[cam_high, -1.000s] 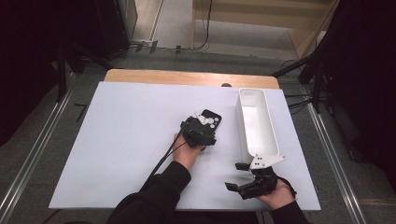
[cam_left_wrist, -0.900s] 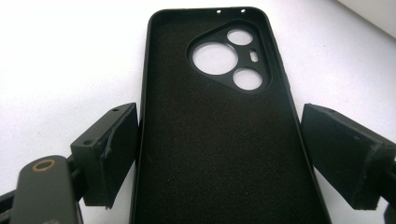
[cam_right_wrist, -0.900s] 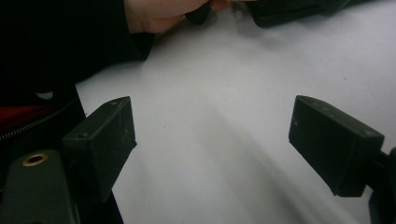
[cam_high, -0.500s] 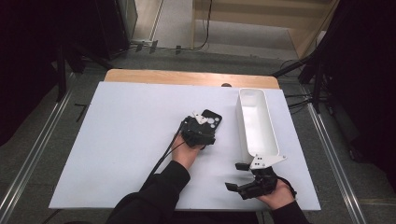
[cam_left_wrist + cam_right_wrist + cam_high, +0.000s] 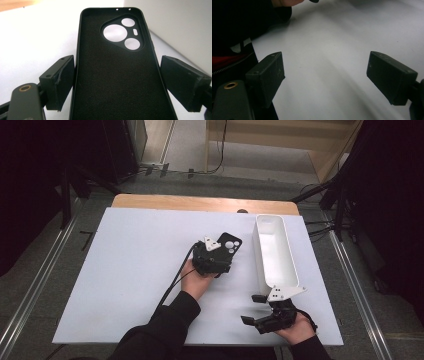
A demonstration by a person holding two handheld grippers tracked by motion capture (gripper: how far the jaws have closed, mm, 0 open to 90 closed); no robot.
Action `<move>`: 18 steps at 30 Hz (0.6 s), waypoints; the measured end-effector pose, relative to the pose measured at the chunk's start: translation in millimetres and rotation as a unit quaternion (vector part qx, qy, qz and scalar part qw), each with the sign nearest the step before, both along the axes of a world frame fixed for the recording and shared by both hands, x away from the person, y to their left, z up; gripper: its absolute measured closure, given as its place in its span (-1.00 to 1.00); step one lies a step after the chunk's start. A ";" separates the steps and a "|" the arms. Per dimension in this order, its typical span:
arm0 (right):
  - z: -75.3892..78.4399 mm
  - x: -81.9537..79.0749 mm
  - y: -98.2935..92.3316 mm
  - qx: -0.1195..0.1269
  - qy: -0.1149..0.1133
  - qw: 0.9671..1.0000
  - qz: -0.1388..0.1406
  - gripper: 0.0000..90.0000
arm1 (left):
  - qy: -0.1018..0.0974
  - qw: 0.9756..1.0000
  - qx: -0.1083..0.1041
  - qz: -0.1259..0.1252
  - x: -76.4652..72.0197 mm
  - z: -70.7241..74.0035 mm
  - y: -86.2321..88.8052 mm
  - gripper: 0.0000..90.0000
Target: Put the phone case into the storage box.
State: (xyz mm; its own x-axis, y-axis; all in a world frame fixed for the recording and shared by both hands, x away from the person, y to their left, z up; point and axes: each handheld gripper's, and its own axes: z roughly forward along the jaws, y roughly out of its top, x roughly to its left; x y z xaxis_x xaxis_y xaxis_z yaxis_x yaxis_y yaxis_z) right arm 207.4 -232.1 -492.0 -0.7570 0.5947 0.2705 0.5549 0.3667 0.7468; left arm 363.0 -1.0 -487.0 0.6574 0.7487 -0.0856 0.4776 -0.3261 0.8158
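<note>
**Left gripper view: phone case lengthwise between spread jaws**

Item: black phone case [image 5: 117, 72], inner face up, camera cut-outs at its far end. It lies flat on the white surface [image 5: 125, 270], just left of the long white tray [image 5: 274, 252] in the high view.

Position relative to left gripper [image 5: 117, 82]: the case sits directly ahead and between the two jaws, its long axis running along the gripper's own line of sight, away from the hand. The jaws flank its two long edges. The left pad stands just at the edge; a thin gap shows at the right pad. Contact cannot be told for certain, and the grip reads as not yet clamped, jaws spread about the case's width.

Position relative to right gripper [image 5: 325, 75]: well apart. This gripper rests near the front edge of the surface, below the tray's near end, jaws released with nothing between them, facing bare surface.

Nearer hand: the left hand [image 5: 197, 280], by far.

Judgement: the coming move likely turns on closing across the case's short axis; the alignment already suits that.
</note>
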 end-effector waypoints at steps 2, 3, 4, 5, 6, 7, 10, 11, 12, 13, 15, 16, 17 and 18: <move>0.0 0.0 0.0 0.000 0.000 1.000 0.000 -0.71 | -0.004 1.000 -0.005 -0.006 -0.6 4.1 2.5 -0.68; -0.1 0.1 0.0 0.000 0.000 1.000 -0.001 -0.71 | -0.004 1.000 -0.009 -0.011 -0.7 6.1 4.3 -0.68; -0.1 0.1 -0.1 -0.001 0.001 1.000 -0.001 -0.71 | -0.003 1.000 -0.013 -0.012 -1.2 8.0 5.7 -0.68; -0.1 0.1 -0.1 -0.001 0.001 1.000 -0.001 -0.71 | -0.003 1.000 -0.013 -0.012 -1.2 8.0 5.7 -0.68; -0.2 0.2 0.0 -0.001 0.000 1.000 -0.001 -0.71 | -0.007 1.000 -0.021 -0.019 -2.0 11.6 8.5 -0.68; -0.5 0.4 0.1 -0.001 -0.001 1.000 -0.001 -0.71 | -0.007 1.000 -0.021 -0.019 -2.0 11.6 8.5 -0.68; -0.9 0.6 0.7 -0.002 -0.002 1.000 0.002 -0.71 | -0.002 0.999 -0.033 -0.031 -3.5 19.2 16.6 -0.68; -0.7 0.4 0.7 -0.002 -0.002 1.000 0.002 -0.71 | -0.003 0.999 -0.041 -0.034 -3.9 20.9 19.0 -0.68; -0.6 0.3 0.9 -0.002 -0.003 1.000 0.001 -0.71 | -0.002 0.998 -0.049 -0.038 -4.7 22.6 21.8 -0.68; -0.6 0.5 0.9 -0.002 -0.003 1.000 0.001 -0.71 | -0.005 0.998 -0.050 -0.040 -6.1 24.3 24.5 -0.68; -0.7 0.5 1.0 -0.003 -0.005 1.000 -0.001 -0.71 | -0.014 0.997 -0.060 -0.051 -9.0 25.7 29.2 -0.68; -1.0 0.6 1.2 -0.003 -0.005 1.000 -0.002 -0.71 | -0.014 0.997 -0.061 -0.053 -9.9 25.7 31.4 -0.68; -1.1 0.7 1.3 -0.003 -0.005 1.000 -0.002 -0.71 | -0.010 0.997 -0.059 -0.056 -10.3 25.8 33.9 -0.68; -1.2 0.5 1.8 -0.002 -0.002 1.000 -0.001 -0.71 | -0.009 0.996 -0.062 -0.059 -10.5 25.7 36.1 -0.68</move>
